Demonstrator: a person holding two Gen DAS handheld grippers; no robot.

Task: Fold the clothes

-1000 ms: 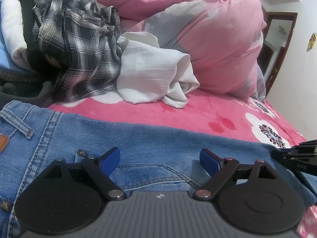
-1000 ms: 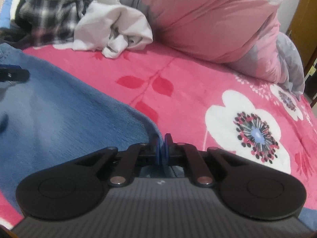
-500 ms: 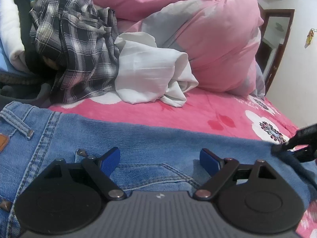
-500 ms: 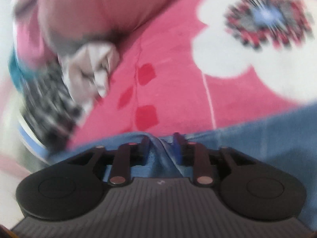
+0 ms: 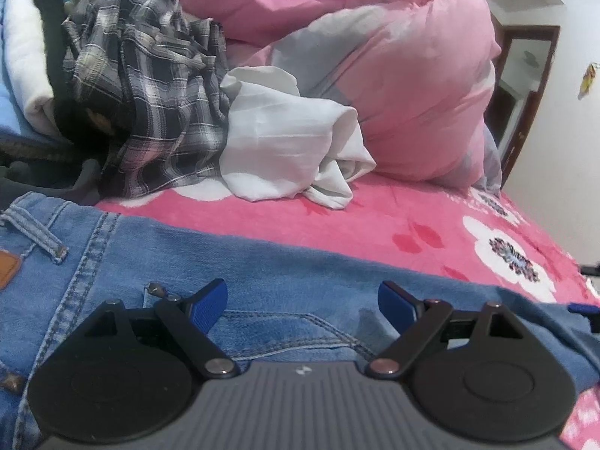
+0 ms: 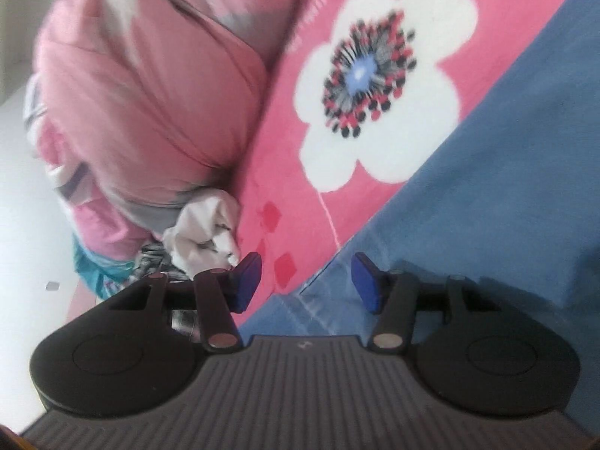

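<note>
- Left wrist view: the left gripper [image 5: 302,302] hangs low over the blue jeans [image 5: 262,281], spread on the pink bed [image 5: 375,221]. Its fingers are wide apart and hold nothing. A checked shirt [image 5: 150,105] and a white cloth [image 5: 285,142] wait behind.
- Right wrist view: the right gripper [image 6: 305,281] is tilted over the jeans' edge [image 6: 487,195], fingers apart, empty. To fold well, I think each should pinch one edge and lift evenly.

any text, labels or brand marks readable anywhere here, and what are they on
No readable text in either view.
Jeans: the brown patch at the waistband shows no lettering and is cut off by the frame edge.
Left claw: a small white mark on its grey body, a logo shape, not letters.
Right claw: the same small mark, too blurred to read.
Blanket: flower print only.
</note>
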